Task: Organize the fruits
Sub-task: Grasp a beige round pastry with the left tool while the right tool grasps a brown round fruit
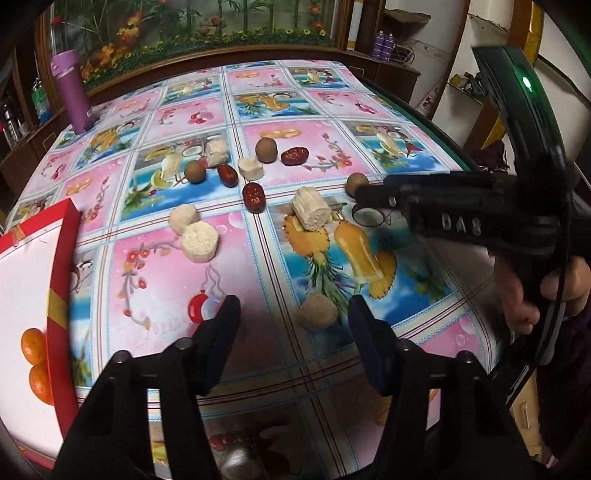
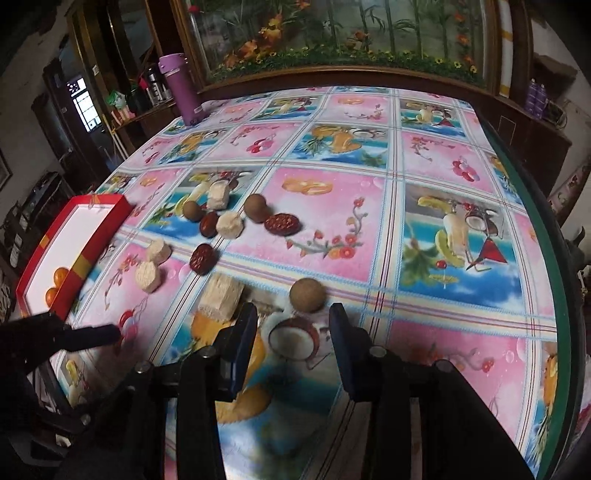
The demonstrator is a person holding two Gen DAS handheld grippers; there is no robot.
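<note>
Left tongs: our left tongs [image 1: 293, 306] hang wide apart and empty over the near part of the bench, a pale sugarcane chunk [image 1: 317, 311] lying on the cloth between the tips.
Right tongs: our right tongs [image 2: 293, 314] are also spread wide, holding nothing, low over a printed coconut; a brown longan [image 2: 307, 295] lies just beyond the tips.
Bench: we see a bench [image 2: 461, 288] covered by a glossy cloth printed with pink and blue fruit squares.
Fruit: more longans [image 2: 192, 211] [image 2: 255, 208], dark red dates [image 2: 282, 223] [image 2: 201, 259] [image 2: 208, 223] and pale sugarcane chunks [image 2: 148, 277] [image 2: 221, 298] [image 2: 229, 225] are scattered across the middle, well apart from the tray.
Tray: a red-rimmed tray [image 1: 64, 266] with a white floor sits at the left edge of the bench.
Oranges: two oranges [image 1: 34, 345] touch each other in the tray's near right corner, against the rim.
Bottle: a purple bottle [image 1: 72, 94] stands upright at the far left corner.
Background: a framed panel of plants and orange flowers [image 2: 332, 33] rises behind the far edge.
</note>
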